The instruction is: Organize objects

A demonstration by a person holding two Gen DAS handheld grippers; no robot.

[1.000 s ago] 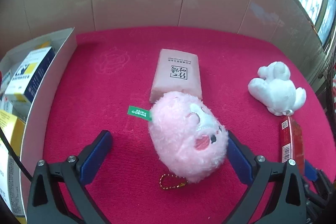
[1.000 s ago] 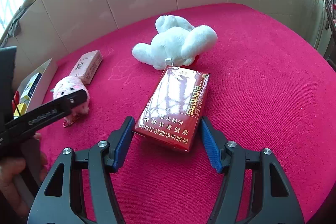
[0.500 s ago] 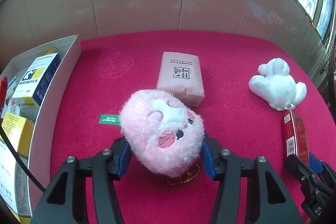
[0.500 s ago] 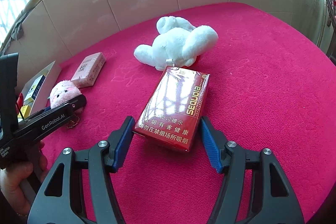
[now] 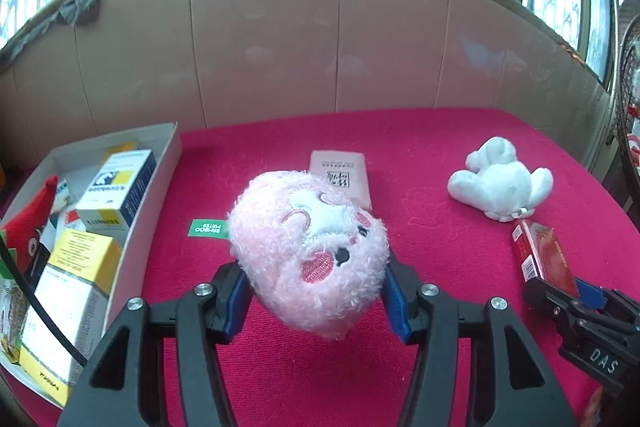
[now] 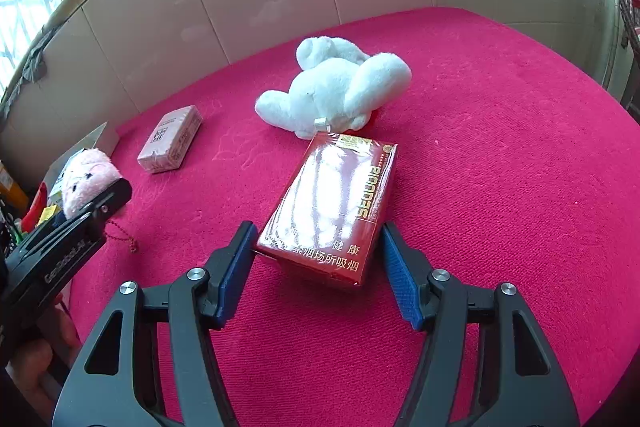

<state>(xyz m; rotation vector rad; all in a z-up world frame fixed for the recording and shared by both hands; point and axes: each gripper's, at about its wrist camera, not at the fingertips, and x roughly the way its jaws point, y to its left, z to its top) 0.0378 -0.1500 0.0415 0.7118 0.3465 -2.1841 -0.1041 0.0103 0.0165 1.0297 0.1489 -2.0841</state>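
At lower centre of the left wrist view, our left gripper (image 5: 316,291) pinches the pink plush toy (image 5: 310,251) in its jaws, lifted off the red tabletop (image 5: 420,155); the white box (image 5: 160,163) lies left. Our right gripper (image 6: 316,267) jaws clamp the red pack (image 6: 332,211).

- The left wrist view looks forward and slightly down along the left gripper (image 5: 316,291), low over the red cloth (image 5: 420,147), facing the far padded wall (image 5: 280,47) and windows.
- A white box (image 5: 160,171) fills its left edge.
- The right wrist view looks more steeply down along the right gripper (image 6: 316,267), close to the cloth, from the right.
- Both views share the white plush (image 5: 500,183), pink packet (image 5: 340,179), red carton (image 6: 332,211) and pink plush (image 6: 86,181).
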